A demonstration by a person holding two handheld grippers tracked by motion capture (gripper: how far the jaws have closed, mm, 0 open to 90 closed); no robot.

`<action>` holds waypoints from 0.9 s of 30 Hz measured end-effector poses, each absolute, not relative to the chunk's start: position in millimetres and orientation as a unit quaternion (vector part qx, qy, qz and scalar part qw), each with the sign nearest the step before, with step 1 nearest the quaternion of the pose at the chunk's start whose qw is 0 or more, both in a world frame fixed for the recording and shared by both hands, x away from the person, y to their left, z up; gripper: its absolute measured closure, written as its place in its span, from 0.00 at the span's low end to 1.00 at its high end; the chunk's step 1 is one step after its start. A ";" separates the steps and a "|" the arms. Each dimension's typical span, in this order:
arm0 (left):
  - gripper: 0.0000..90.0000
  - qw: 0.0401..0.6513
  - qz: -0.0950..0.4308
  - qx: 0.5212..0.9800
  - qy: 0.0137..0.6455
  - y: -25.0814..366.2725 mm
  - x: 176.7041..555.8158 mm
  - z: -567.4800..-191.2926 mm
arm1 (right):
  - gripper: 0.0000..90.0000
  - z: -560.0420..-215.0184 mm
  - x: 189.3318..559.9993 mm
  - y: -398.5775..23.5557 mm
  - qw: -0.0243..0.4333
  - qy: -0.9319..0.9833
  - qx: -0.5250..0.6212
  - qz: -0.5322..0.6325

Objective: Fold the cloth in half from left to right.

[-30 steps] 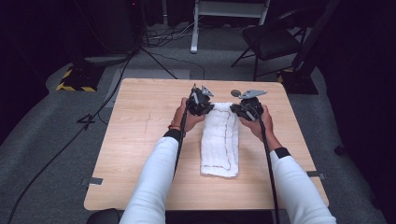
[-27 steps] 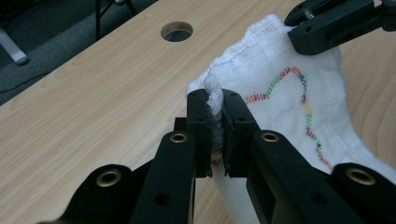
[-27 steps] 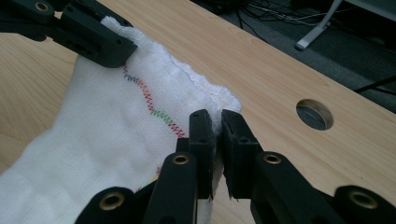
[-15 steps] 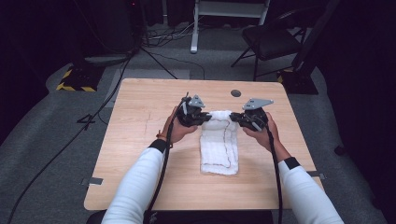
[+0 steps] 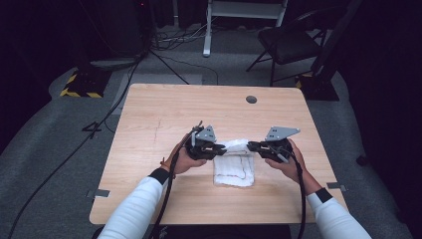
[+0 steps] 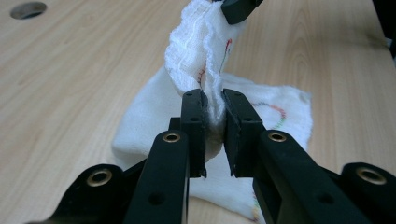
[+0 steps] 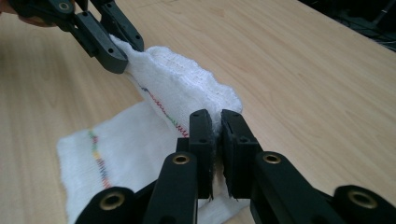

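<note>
A white towel (image 5: 234, 172) with coloured stitching lies at the middle of the wooden table (image 5: 159, 114), its far edge lifted and carried over the near part. My left gripper (image 5: 222, 148) pinches that edge's left end; in the left gripper view (image 6: 214, 100) the cloth (image 6: 196, 51) sits between the pads, and the jaws have just eased open a little. My right gripper (image 5: 252, 146) is shut on the right end, the towel's (image 7: 182, 88) corner squeezed at its tips (image 7: 215, 119). The raised fold stretches between both grippers a little above the table.
A round cable hole (image 5: 251, 99) sits near the table's far edge. Beyond the table are a dark chair (image 5: 288, 42), a white stand (image 5: 244, 10) and cables on the grey floor. Bare wood surrounds the towel on every side.
Both hands have drawn back toward the near edge with the towel's far edge. The long flat towel now lies folded over, about half as long.
</note>
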State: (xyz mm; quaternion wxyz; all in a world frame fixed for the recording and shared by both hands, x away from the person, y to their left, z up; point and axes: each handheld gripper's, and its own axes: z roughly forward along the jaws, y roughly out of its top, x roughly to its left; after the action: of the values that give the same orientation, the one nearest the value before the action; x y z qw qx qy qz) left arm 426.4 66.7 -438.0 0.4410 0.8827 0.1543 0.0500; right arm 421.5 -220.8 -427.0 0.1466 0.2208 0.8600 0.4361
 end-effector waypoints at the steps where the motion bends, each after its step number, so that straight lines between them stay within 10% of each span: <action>1: 0.88 0.440 0.046 0.884 0.155 67.1 423.5 -441.3 | 0.93 -428.0 418.9 -221.2 0.146 0.861 0.219 0.435; 27: 0.87 0.382 0.040 0.914 0.131 75.1 378.0 -471.8 | 0.94 -468.2 366.2 -227.4 0.095 0.900 0.175 0.389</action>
State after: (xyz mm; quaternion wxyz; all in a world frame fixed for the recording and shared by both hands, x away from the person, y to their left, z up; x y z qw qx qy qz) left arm 378.0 75.1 -471.8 0.3816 0.9141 0.1311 0.0402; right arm 366.2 -227.4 -468.2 0.0945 0.1747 0.8997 0.3887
